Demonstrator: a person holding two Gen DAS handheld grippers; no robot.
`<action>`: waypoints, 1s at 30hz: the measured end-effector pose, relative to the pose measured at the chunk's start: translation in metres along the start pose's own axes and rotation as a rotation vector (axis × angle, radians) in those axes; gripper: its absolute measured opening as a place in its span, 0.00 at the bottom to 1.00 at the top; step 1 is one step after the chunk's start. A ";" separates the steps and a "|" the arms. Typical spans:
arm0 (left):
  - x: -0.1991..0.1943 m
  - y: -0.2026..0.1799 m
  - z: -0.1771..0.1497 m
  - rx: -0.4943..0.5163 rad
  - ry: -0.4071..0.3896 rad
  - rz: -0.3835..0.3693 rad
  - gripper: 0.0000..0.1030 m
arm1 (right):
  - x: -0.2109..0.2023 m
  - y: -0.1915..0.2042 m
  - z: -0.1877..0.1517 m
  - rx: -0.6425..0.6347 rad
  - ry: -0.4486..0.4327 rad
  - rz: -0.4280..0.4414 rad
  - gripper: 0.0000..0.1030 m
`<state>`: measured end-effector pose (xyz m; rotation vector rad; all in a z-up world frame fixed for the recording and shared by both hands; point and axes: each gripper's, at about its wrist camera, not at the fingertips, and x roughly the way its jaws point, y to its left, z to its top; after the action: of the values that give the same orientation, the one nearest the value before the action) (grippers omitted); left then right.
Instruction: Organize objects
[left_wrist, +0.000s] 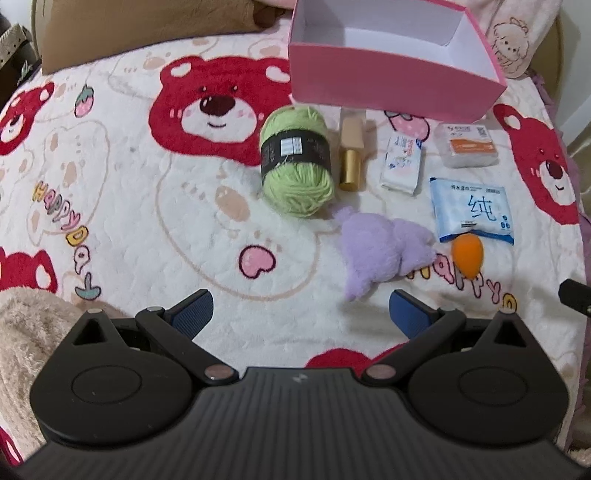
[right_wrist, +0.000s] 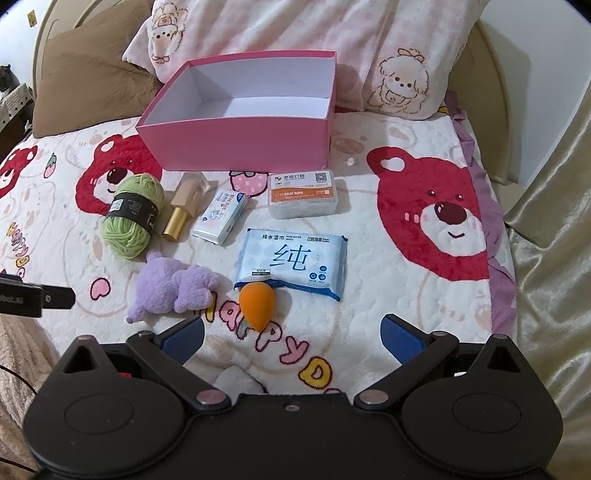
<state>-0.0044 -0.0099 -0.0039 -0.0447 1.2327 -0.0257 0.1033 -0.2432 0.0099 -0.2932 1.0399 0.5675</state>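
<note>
An empty pink box (left_wrist: 395, 79) (right_wrist: 240, 142) stands at the far side of the bear-print blanket (left_wrist: 147, 206) (right_wrist: 406, 280). In front of it lie a green yarn ball (left_wrist: 295, 162) (right_wrist: 133, 218), a gold-capped bottle (left_wrist: 351, 155) (right_wrist: 183, 208), a small tissue pack (left_wrist: 402, 162) (right_wrist: 221, 216), a clear floss box (left_wrist: 467, 144) (right_wrist: 303, 197), a blue wet-wipe pack (left_wrist: 471, 210) (right_wrist: 293, 262), a purple plush toy (left_wrist: 380, 251) (right_wrist: 170, 288) and an orange sponge egg (left_wrist: 468, 255) (right_wrist: 256, 302). My left gripper (left_wrist: 301, 314) hovers open, nothing between its fingers. My right gripper (right_wrist: 293, 334) is open, the sponge just beyond its left finger.
Pillows (right_wrist: 295, 40) lie behind the box. A brown cushion (right_wrist: 85, 85) sits at the back left. A beige fuzzy cover (left_wrist: 33, 332) lies at the near left. A gold curtain (right_wrist: 554, 258) hangs at the right. Part of the left gripper's body (right_wrist: 33, 297) shows at the right wrist view's left edge.
</note>
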 end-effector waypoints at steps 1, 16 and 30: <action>0.002 0.001 0.000 -0.005 0.006 -0.001 1.00 | 0.000 0.000 0.000 -0.001 0.000 0.001 1.00; -0.007 0.005 0.001 0.001 -0.008 -0.017 1.00 | 0.002 0.001 0.000 -0.016 0.011 -0.004 1.00; -0.010 0.003 0.001 0.013 -0.013 -0.016 1.00 | 0.002 0.002 0.001 -0.029 0.011 -0.003 1.00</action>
<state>-0.0073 -0.0069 0.0058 -0.0434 1.2192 -0.0473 0.1034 -0.2406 0.0082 -0.3235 1.0420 0.5796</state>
